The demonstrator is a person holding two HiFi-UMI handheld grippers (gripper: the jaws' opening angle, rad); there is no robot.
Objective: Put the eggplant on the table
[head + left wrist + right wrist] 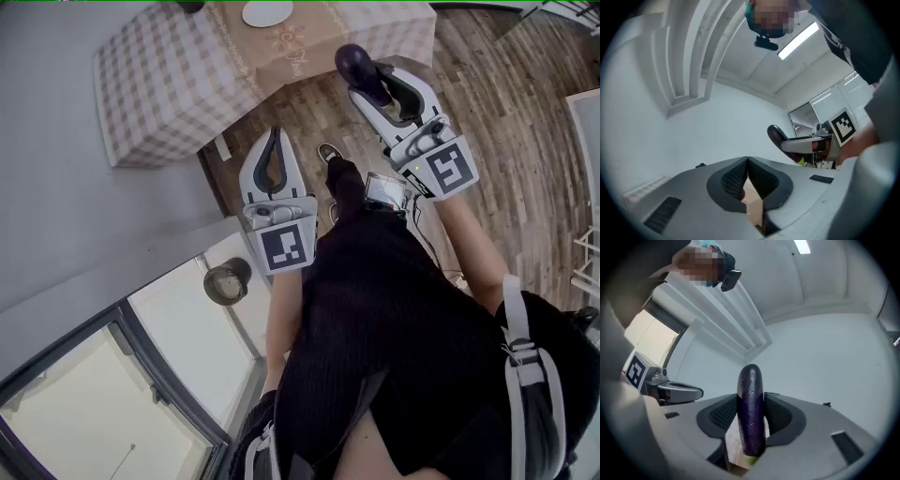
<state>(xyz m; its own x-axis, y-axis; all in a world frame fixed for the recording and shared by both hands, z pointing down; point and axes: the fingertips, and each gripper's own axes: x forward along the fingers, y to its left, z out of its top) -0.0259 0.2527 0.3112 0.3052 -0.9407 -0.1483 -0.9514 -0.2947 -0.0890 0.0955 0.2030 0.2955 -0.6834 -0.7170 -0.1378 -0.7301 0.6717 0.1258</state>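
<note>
Bench (pixel 169 84) ahead, eggplant (pixel 354 64) not on it, held in the air.
Left tool (pixel 273 150) short of the bench, jaws together, empty; right tool (pixel 375 89) near the bench edge, clamped on the eggplant, its tip toward the bench.

Open wood floor (pixel 506 103) up to the checked table (pixel 178 66); white plate (pixel 267 12) on it, grey wall (pixel 56 187) at left.

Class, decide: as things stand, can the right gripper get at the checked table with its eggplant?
Probably yes, perhaps after a step forward. The right gripper clamps the eggplant, only bare wood floor lies before the table, and a white plate takes just one spot on it.
</note>
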